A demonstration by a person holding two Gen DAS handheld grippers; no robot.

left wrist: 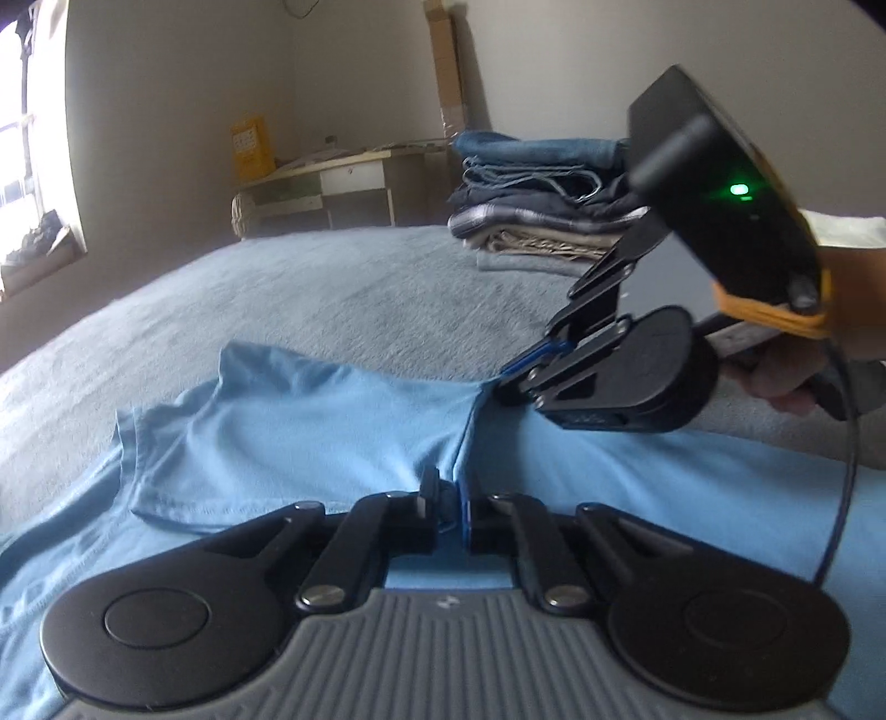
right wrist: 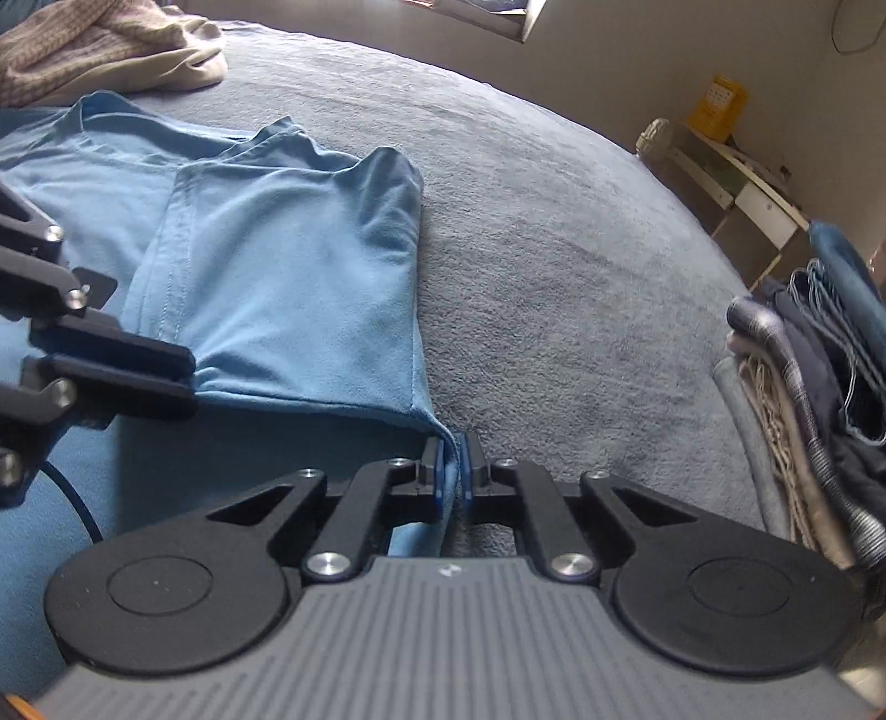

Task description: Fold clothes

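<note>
Fingers of left gripper (left wrist: 451, 512) and right gripper (right wrist: 455, 471) both pinch the blue shirt (right wrist: 288, 266).

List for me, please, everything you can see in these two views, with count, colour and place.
T-shirt: one, light blue, spread on the bed, sleeve folded in.
Bedspread: one, grey-blue, under everything.
Stack of folded clothes: one, blues, beige and grey, far right on the bed.
Crumpled garment: one, beige-grey, beyond the T-shirt.
Desk: one, pale wood and white, by the wall.
Yellow box: one, on the desk.
Left gripper: black, shut on the T-shirt.
Right gripper: black, shut on the T-shirt's edge.
Hand: one, holding the right gripper.
</note>
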